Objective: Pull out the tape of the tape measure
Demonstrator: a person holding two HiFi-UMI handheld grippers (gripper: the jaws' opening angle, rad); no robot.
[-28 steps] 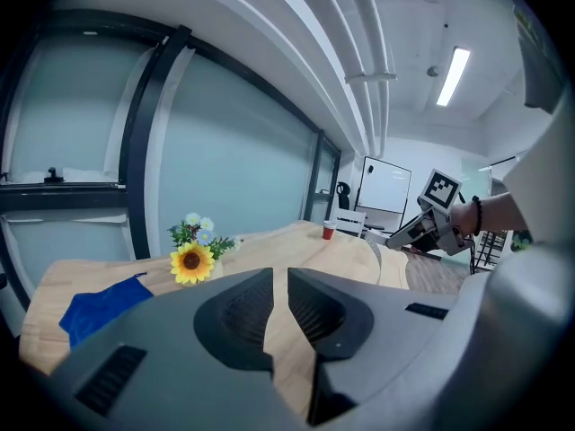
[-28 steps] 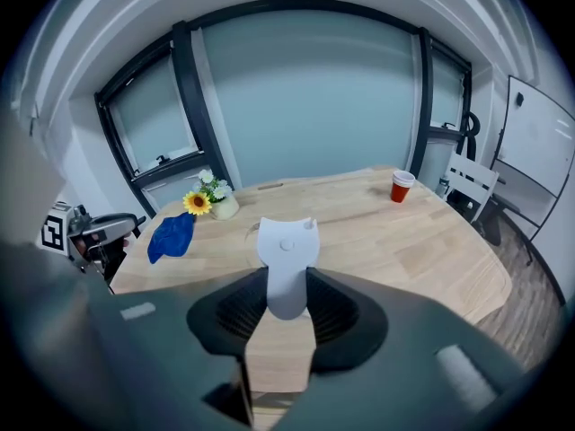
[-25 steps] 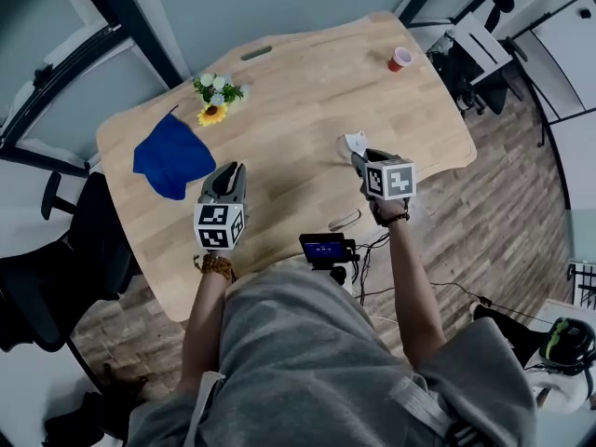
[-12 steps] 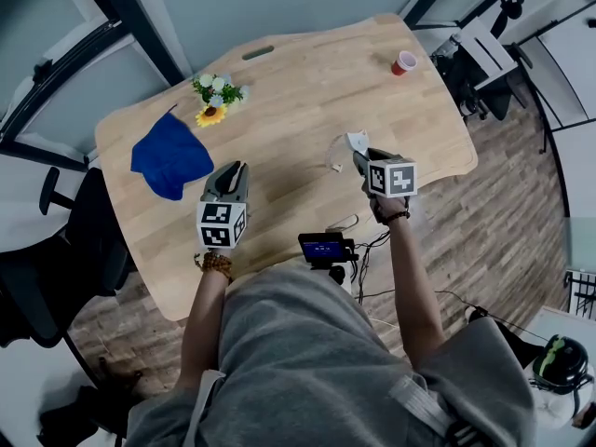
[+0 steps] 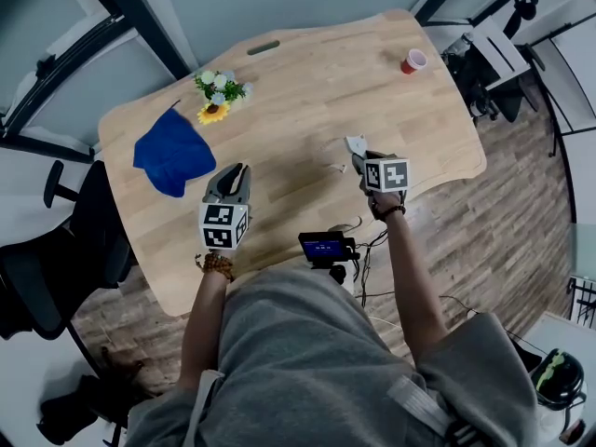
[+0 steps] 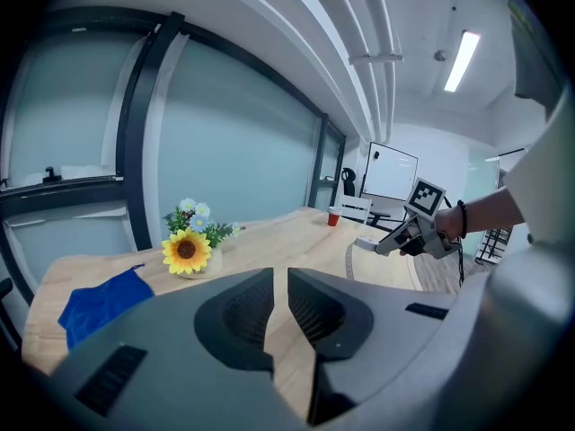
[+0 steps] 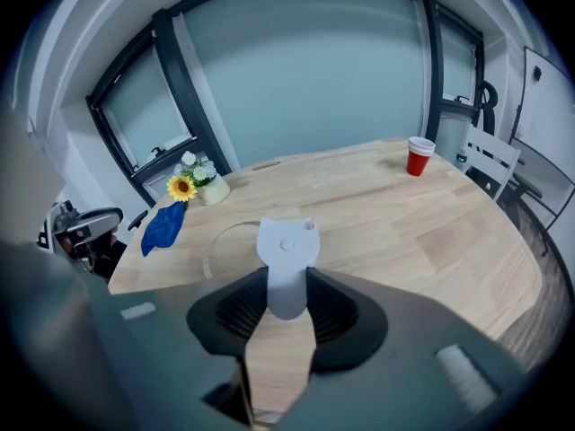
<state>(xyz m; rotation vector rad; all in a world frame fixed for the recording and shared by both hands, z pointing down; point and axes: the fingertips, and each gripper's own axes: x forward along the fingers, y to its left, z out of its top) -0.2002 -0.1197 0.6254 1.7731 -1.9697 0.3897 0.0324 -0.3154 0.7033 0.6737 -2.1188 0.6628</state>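
Observation:
A white tape measure [image 7: 287, 250] sits between the jaws of my right gripper [image 7: 287, 281], which is shut on its case. A short length of pale tape [image 7: 214, 242] curls out to the left of it over the wooden table [image 5: 307, 91]. In the head view the right gripper [image 5: 361, 162] is right of the table's middle, with the tape measure [image 5: 356, 144] at its tip. My left gripper [image 5: 232, 170] hovers over the table's near left part. Its jaws [image 6: 280, 278] stand a narrow gap apart with nothing between them. From the left gripper view the right gripper [image 6: 382, 243] shows at the right.
A blue cloth [image 5: 172, 154] lies at the table's left, with a small sunflower pot [image 5: 220, 94] behind it. A red cup [image 5: 413, 60] stands at the far right corner. A black device [image 5: 326, 247] with cables sits at the near edge. An office chair [image 5: 56, 250] stands left of the table.
My right gripper has sunk a little toward the table with the tape measure still in it. The left gripper has stayed in place.

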